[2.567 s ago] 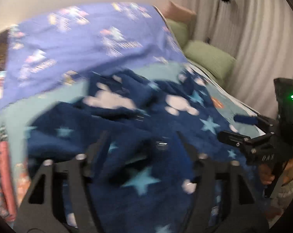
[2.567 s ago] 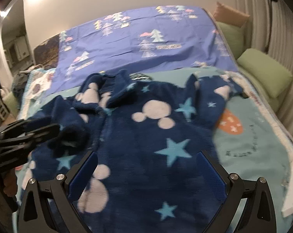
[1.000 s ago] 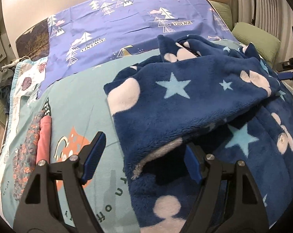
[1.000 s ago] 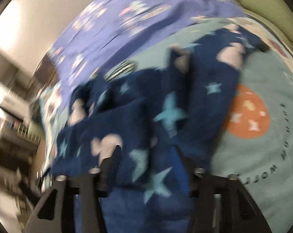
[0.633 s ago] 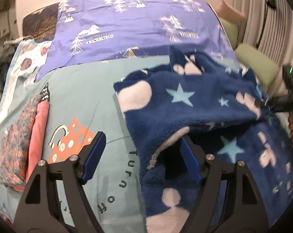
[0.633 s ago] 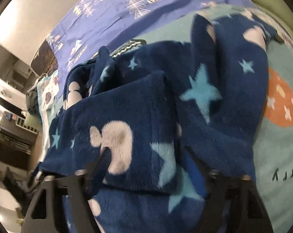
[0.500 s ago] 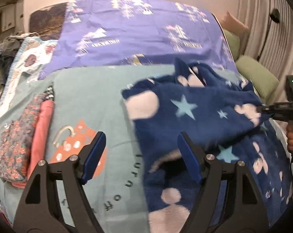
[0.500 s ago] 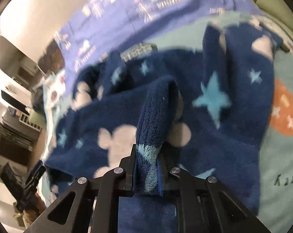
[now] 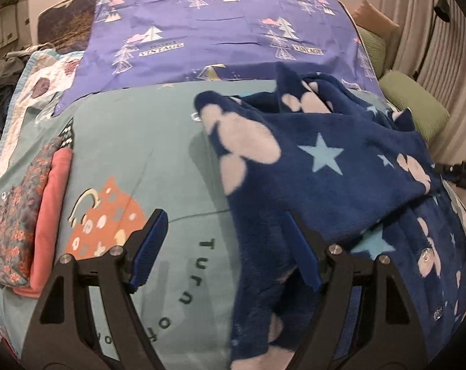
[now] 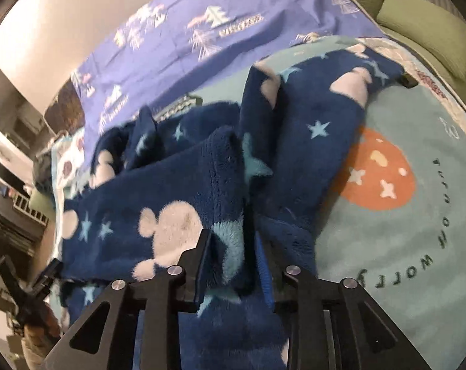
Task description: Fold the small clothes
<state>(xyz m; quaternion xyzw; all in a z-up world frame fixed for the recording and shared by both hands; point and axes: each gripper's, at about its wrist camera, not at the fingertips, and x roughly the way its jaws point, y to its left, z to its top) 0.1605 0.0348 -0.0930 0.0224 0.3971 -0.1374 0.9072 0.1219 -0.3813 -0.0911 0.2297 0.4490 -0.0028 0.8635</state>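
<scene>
Change: since 2.6 s ago, one side of the fleece garment [image 9: 340,169] has been folded across itself
Right gripper [image 10: 234,256]: clamped on a thick fold of the fleece
Left gripper [image 9: 226,246]: spread wide, holding nothing; garment edge beside its right finger
Garment: on teal bedspread [image 9: 140,141]
Folded clothes [image 9: 32,209]: far left

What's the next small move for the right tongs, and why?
Probably carry the pinched edge on across and lay it flat. The right tongs are shut on a fold of the navy fleece garment, which sits bunched and only partly doubled over on the teal bedspread. The left tongs are open, holding nothing.
</scene>
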